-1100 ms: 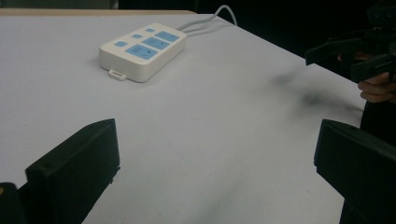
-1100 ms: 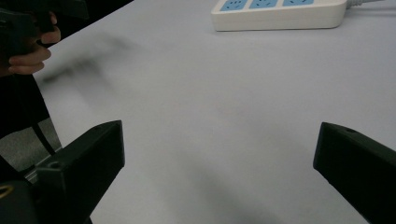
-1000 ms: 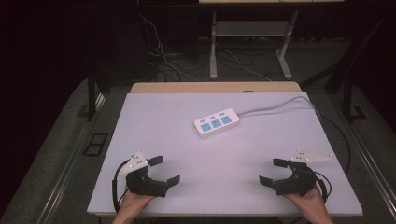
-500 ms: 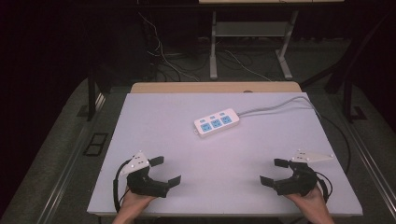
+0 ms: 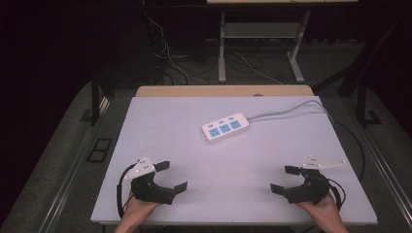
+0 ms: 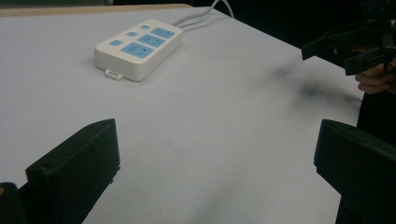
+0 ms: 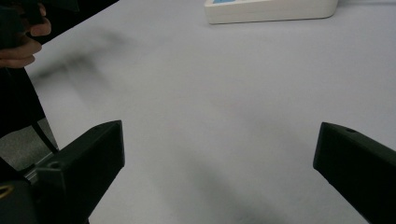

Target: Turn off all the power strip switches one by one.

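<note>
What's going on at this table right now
A person sits at a white table with a two-jaw gripper in each hand. The left gripper and the right gripper both rest near the table's front edge, jaws open and holding nothing. Farther back, near the middle, lies a white power strip with blue sockets, its cable trailing off to the right. Neither gripper touches it, so the handling has not begun.

Light: the table was evenly lit; the surroundings lay dark.
Shadows: soft, smudged.
Focus: the gripper views' near jaws were blurred.
</note>
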Demonstrator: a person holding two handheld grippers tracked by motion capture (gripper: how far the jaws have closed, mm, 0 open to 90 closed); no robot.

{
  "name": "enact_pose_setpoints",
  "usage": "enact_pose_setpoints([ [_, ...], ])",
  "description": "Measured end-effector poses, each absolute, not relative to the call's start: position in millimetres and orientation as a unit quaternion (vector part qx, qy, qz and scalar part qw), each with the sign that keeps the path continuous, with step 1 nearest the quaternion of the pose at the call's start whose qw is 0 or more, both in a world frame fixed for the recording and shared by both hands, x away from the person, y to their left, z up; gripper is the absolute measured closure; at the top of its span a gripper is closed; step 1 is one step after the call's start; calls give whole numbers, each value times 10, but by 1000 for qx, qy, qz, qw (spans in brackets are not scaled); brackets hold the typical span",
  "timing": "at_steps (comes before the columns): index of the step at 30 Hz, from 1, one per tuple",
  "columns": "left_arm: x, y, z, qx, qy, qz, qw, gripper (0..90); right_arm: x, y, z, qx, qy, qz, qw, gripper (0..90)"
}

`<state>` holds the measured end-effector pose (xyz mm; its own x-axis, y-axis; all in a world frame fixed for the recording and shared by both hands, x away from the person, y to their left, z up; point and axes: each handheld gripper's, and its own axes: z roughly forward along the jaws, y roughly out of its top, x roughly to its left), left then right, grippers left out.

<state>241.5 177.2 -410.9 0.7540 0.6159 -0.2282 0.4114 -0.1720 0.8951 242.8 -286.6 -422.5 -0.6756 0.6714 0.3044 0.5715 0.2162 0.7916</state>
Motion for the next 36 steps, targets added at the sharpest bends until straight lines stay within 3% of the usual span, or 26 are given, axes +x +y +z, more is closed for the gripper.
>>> enact_pose_setpoints([
  [36, 2719, 1638, -3876, 785, 328, 70, 521, 0, 2412, -2877, -4214, 400, 776, 484, 52, 18],
])
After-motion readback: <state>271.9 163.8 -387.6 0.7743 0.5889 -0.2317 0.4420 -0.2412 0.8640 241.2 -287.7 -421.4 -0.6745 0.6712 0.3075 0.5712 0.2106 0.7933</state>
